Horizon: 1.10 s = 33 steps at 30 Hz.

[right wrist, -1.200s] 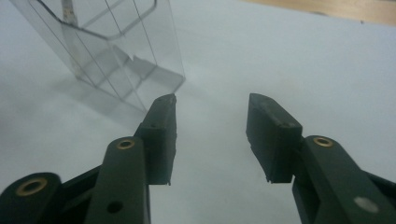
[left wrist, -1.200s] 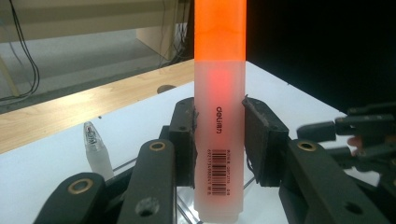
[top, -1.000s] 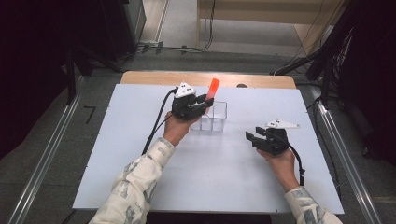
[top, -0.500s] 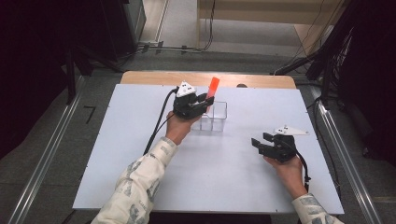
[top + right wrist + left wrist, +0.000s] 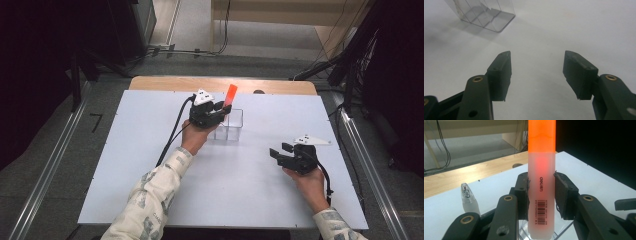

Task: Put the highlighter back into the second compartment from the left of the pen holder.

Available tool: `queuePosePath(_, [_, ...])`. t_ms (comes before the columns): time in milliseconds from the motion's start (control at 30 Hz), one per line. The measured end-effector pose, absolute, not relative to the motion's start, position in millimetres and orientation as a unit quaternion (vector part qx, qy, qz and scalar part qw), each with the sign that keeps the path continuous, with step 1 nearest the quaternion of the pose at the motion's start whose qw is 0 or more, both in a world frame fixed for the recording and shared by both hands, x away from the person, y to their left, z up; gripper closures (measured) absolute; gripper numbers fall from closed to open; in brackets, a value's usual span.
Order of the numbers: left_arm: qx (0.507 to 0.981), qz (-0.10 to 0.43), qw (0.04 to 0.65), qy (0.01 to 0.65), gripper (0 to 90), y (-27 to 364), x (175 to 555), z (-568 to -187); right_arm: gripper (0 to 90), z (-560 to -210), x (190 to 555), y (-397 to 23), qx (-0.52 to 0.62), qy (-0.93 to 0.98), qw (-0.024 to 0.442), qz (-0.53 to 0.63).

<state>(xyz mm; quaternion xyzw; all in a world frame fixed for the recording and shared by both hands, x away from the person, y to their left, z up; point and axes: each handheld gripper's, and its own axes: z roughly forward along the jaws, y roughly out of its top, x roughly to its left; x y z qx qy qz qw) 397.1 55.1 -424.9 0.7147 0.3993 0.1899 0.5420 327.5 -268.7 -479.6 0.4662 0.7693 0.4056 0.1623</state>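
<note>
High view: my left gripper (image 5: pixel 223 111) holds an orange highlighter (image 5: pixel 230 95) upright over the clear compartment box (image 5: pixel 236 131) on the white table (image 5: pixel 135 150); my right gripper (image 5: pixel 278 151) sits well apart, near the table's right side.

Left gripper view: pads clamped on the highlighter's pale barrel (image 5: pixel 541 195), its foot in the box; a clear cap (image 5: pixel 468 198) stands beside.

Right gripper view: jaws have just been opening and stand wide, nothing between; box (image 5: pixel 486 15) ahead.

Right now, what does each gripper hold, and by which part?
The left gripper clamps the orange highlighter by its pale lower barrel, upright over the clear holder. The right gripper holds nothing.
</note>
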Motion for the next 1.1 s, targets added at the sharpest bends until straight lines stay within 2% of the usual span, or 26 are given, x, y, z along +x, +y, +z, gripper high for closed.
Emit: queuePosePath(1100, [0.724, 0.221, 0.513, 0.404, 66.1, 55.1, 383.9, -439.6, 38.2, -479.5, 327.1, -269.3, 0.467, 0.767, 0.161, 0.41])
